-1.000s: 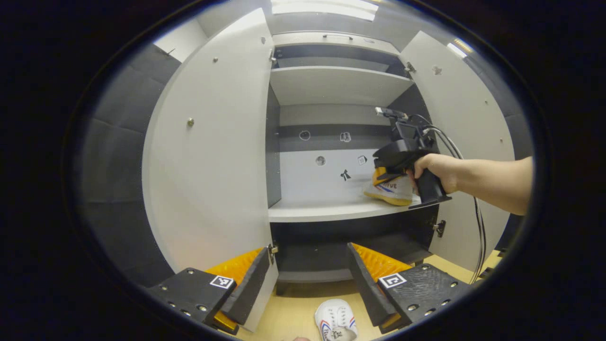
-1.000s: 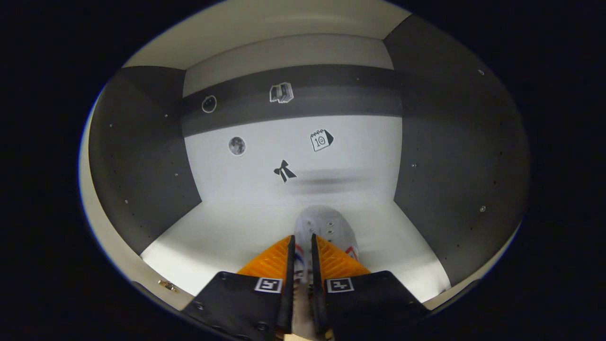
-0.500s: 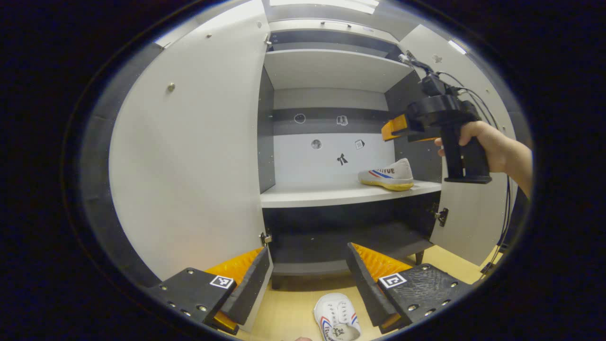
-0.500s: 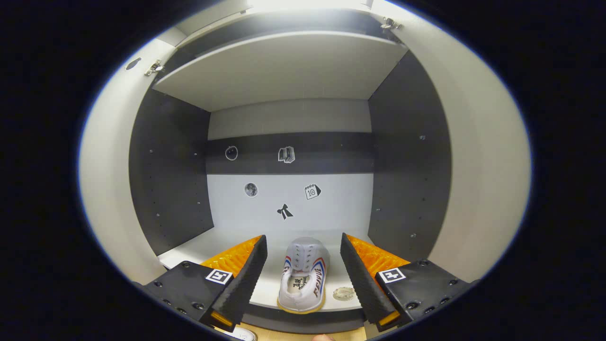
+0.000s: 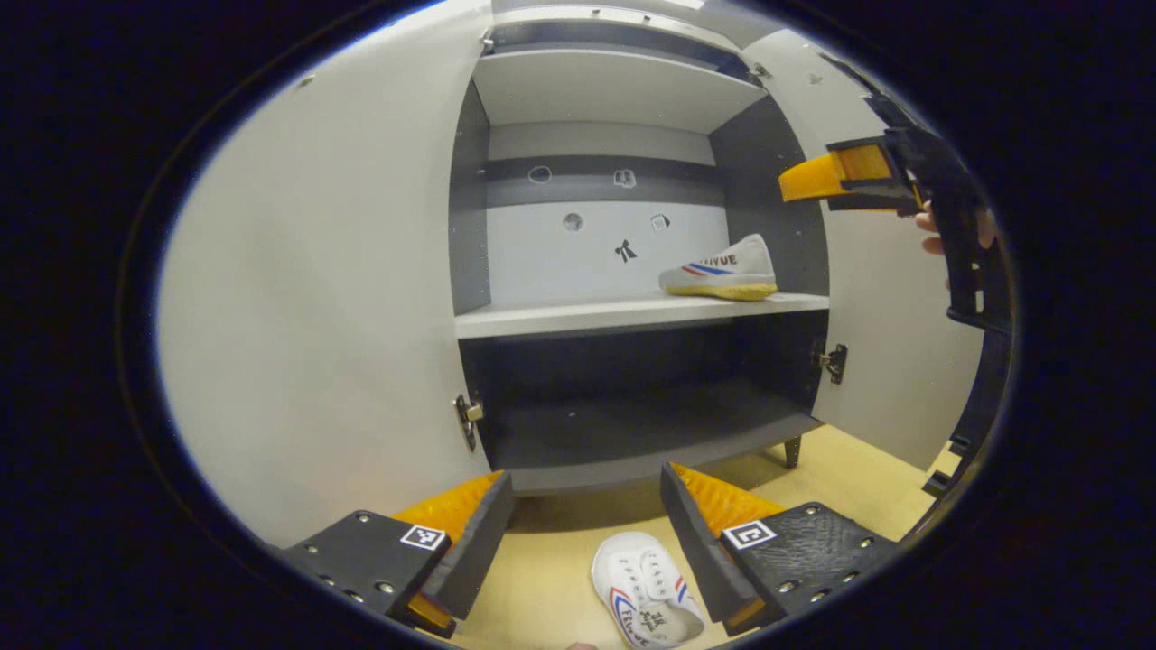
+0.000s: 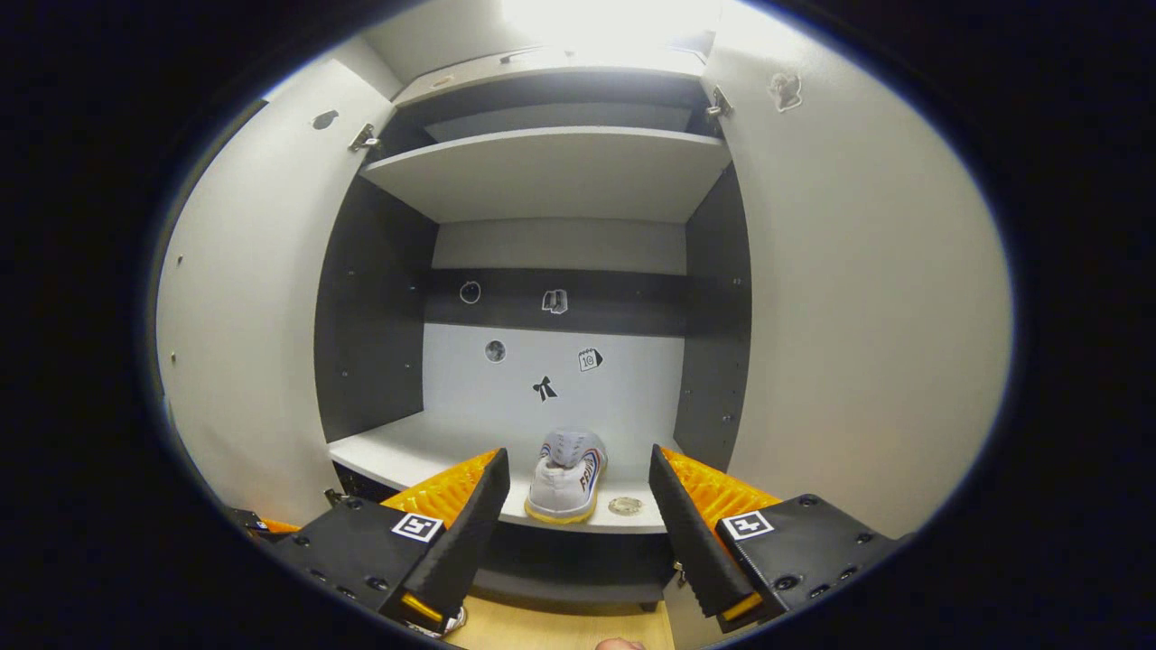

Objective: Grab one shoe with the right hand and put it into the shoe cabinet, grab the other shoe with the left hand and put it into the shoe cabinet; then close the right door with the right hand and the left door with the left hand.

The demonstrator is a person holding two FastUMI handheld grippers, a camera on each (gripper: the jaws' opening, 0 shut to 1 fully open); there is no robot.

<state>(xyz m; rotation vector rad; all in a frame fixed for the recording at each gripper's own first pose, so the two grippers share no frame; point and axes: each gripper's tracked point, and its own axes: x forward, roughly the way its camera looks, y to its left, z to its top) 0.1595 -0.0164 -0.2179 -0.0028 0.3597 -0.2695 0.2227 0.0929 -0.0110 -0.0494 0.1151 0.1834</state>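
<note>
Your left gripper gapes over the floor shoe, the left door close beside; your right gripper, empty and open, faces the shelved shoe

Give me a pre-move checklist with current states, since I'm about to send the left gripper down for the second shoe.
1. First shoe stands on the middle shelf: ok.
2. Right gripper open, holding nothing: ok.
3. Left gripper open, fingers either side of the shoe on the floor: ok.
4. Shelf space left of the first shoe free: ok.
5. Left door and right door open: ok.
6. Floor shoe's heel fully seen: cannot tell.
</note>
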